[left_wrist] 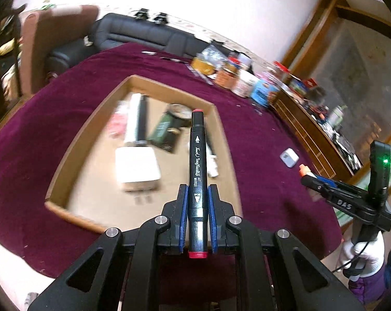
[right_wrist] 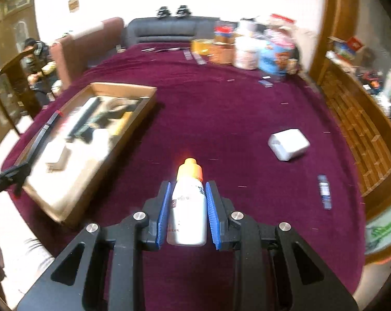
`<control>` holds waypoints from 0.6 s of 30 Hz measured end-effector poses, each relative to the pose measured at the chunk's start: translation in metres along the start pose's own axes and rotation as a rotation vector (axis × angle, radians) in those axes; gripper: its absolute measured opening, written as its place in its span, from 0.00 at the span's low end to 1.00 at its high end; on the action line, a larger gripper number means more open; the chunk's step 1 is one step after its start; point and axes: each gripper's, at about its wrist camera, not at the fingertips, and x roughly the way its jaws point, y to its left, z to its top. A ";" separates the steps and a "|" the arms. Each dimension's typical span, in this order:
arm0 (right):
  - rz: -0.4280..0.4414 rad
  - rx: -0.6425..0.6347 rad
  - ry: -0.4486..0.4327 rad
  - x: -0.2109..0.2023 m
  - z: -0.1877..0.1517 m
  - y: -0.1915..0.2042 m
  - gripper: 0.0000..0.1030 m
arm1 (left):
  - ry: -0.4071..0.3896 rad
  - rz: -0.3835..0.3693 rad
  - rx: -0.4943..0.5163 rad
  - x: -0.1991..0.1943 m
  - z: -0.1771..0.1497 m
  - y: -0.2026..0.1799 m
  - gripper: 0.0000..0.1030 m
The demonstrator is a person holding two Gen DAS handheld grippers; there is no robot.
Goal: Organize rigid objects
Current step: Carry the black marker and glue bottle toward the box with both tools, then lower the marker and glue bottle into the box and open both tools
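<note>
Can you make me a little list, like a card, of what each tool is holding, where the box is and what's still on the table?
left tool: shut on a black marker with red ends
right tool: shut on a white bottle with an orange cap
box: open cardboard tray on the purple cloth, things already inside
still out: white charger block

On the table (right_wrist: 221, 108) the cardboard box (right_wrist: 133, 119) lies left, holding a charger (left_wrist: 137, 168); an adapter (right_wrist: 288, 143) lies well right; jars (right_wrist: 247, 49) crowd the far edge before the sofa (right_wrist: 169, 29)
</note>
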 end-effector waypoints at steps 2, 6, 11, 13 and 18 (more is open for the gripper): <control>0.075 0.001 0.021 0.007 0.007 0.013 0.24 | 0.002 0.014 -0.024 0.000 -0.002 0.011 0.11; 0.179 -0.015 0.045 0.018 0.017 0.043 0.24 | 0.016 0.049 -0.072 0.004 -0.001 0.034 0.11; 0.256 -0.054 0.090 0.039 0.027 0.082 0.24 | 0.035 0.088 -0.115 0.011 0.006 0.058 0.11; 0.276 -0.062 0.115 0.051 0.030 0.095 0.24 | 0.037 0.094 -0.123 0.011 0.010 0.063 0.11; 0.297 -0.086 0.178 0.080 0.031 0.122 0.24 | 0.052 0.129 -0.146 0.018 0.019 0.083 0.11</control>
